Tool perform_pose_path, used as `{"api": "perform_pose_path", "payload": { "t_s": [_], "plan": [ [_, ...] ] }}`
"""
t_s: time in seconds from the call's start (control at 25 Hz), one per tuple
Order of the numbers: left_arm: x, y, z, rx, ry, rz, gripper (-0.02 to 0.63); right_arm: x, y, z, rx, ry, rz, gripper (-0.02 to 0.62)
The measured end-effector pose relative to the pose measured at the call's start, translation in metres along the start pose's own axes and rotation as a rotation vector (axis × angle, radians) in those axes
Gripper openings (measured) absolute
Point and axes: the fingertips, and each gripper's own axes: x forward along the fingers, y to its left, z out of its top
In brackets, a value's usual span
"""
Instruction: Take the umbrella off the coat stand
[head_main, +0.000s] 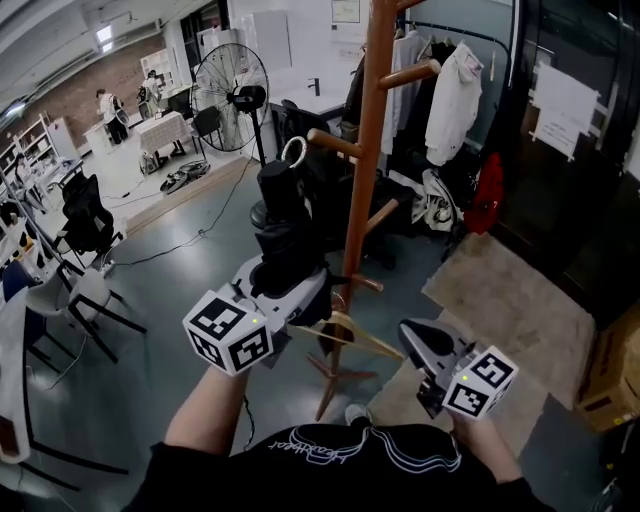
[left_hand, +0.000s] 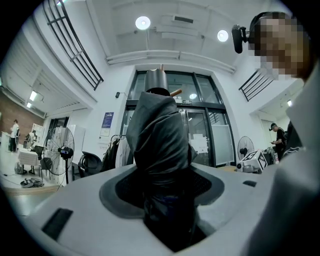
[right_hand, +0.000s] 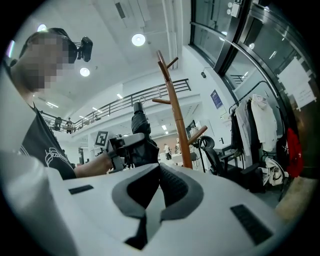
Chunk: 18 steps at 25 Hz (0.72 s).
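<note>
Beside the coat stand (head_main: 366, 150), my left claw (head_main: 288, 272) pinches the folded umbrella (head_main: 280, 215) mid-body, held upright so its strap loop (head_main: 295, 150) slips off the peg (head_main: 336, 144). The loop is possibly clear. Right claw (head_main: 420, 342) is pressed together, empty, kept spare.

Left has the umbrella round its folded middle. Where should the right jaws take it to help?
Probably the canopy just above the left gripper, coming in level from the right gripper's side, passing left of the stand. The umbrella stands upright, so that folded bundle is a thick, soft column with room there. The handle on top sits close to a peg.
</note>
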Motion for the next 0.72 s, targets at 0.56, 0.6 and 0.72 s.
{"api": "perform_pose_path", "payload": {
  "t_s": [0.56, 0.6, 0.72],
  "plan": [
    [-0.045, -0.05, -0.059, -0.145, 0.054, -0.027, 0.235, 0.009, 0.035, -0.01, -0.054, 0.01, 0.034, 0.003],
    [-0.047, -0.053, -0.063, -0.155, 0.058, -0.032, 0.235, 0.009, 0.035, -0.012, -0.05, 0.009, 0.036, 0.003],
    [-0.054, -0.063, -0.075, -0.183, 0.067, -0.05, 0.235, 0.01, 0.036, -0.015, -0.034, 0.005, 0.035, 0.003]
  ]
}}
